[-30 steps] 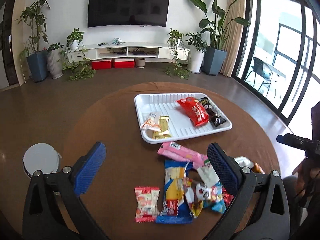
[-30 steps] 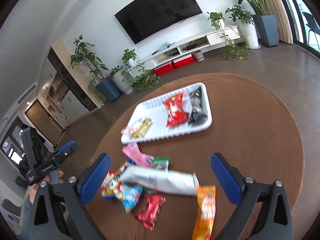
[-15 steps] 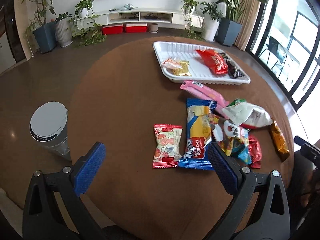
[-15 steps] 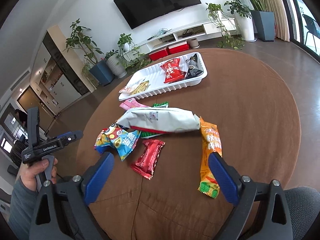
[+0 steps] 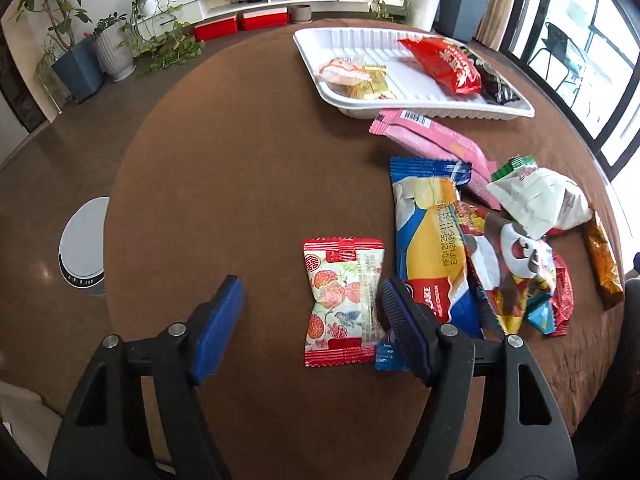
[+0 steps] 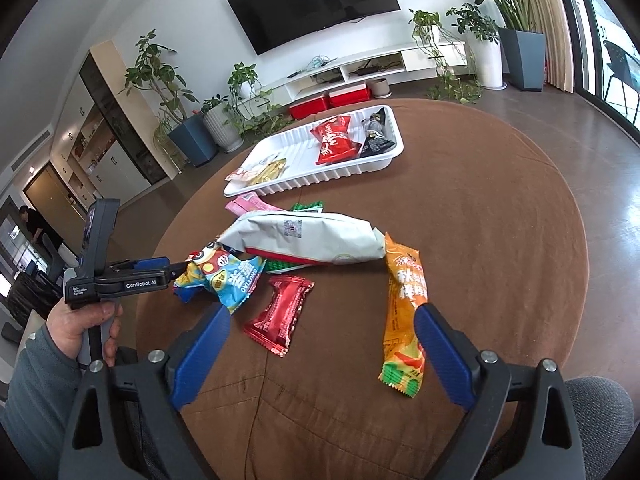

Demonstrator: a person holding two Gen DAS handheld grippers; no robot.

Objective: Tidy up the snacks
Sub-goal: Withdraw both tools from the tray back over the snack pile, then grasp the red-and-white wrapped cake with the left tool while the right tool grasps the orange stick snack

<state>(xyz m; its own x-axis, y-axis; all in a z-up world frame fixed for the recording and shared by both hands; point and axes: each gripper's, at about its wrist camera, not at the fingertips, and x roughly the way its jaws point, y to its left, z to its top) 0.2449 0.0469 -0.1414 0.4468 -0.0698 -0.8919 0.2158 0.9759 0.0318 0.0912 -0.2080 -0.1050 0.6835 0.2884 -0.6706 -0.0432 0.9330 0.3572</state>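
A red-and-white candy pack (image 5: pixel 344 300) lies flat on the brown round table (image 5: pixel 240 160). My left gripper (image 5: pixel 310 312) hangs low over it with its jaws closing. The right pad (image 5: pixel 404 324) overlaps the pack's right edge and the left pad (image 5: pixel 218 320) stands apart from it. Seen from the right wrist, the left gripper (image 6: pixel 180 270) points at the snack pile. My right gripper (image 6: pixel 324 344) is open above a small red packet (image 6: pixel 280 316), with an orange packet (image 6: pixel 404 308) by its right finger. The white tray (image 5: pixel 400 108) holds a red bag (image 5: pixel 444 64) and other snacks.
A blue cake pack (image 5: pixel 432 248), pink pack (image 5: pixel 432 136), white bag (image 5: pixel 536 200) and panda pack (image 5: pixel 508 256) lie heaped right of the candy. A white round device (image 5: pixel 84 248) stands on the floor left of the table. A hand (image 6: pixel 80 320) grips the left tool.
My left gripper has sunk toward the table and tipped downward over the red-and-white pack, and its jaws have narrowed. My right gripper came nearer the snacks, then held still.
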